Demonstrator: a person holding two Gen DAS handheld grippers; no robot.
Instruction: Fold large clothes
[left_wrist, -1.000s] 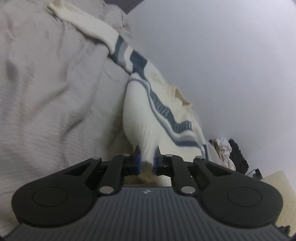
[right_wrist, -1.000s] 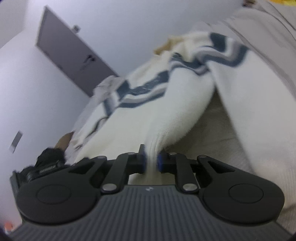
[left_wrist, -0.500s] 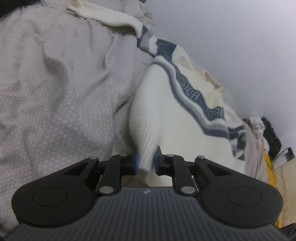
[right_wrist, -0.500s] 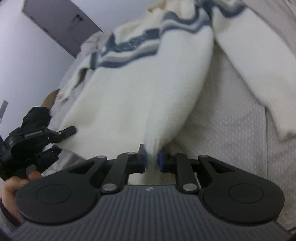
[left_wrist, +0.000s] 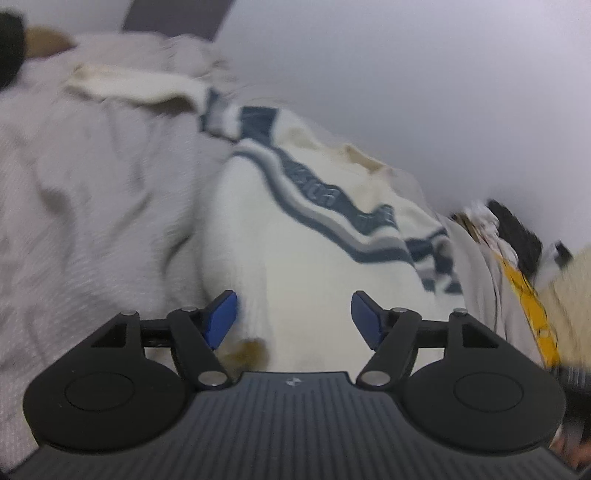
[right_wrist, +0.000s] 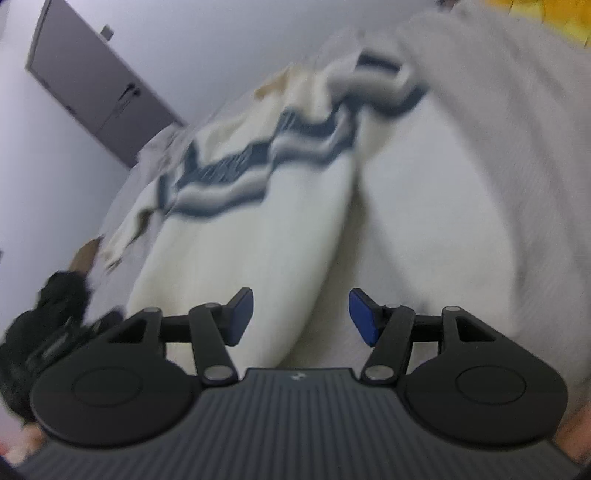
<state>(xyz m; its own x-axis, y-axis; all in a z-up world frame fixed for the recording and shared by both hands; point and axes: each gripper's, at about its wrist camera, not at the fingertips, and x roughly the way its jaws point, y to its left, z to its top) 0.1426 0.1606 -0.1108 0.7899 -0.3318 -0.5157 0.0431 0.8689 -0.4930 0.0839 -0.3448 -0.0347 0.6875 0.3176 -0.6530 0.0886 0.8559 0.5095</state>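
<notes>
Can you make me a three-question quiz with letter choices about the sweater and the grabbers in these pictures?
1. Where does the cream knitted sweater with blue and grey stripes lie?
A. on a wooden chair
B. on the pale grey bedcover
C. in a basket

2. What colour are the pads on the fingers of the left hand-held gripper?
A. blue
B. red
C. green

3. How are the jaws of the right hand-held gripper?
A. shut on a sleeve
B. shut on nothing
C. open

Answers:
1 B, the bedcover spreads beside and under the sweater.
2 A, both pads show blue.
3 C, a wide gap shows between the fingers, with sweater fabric lying loose in it.
</notes>
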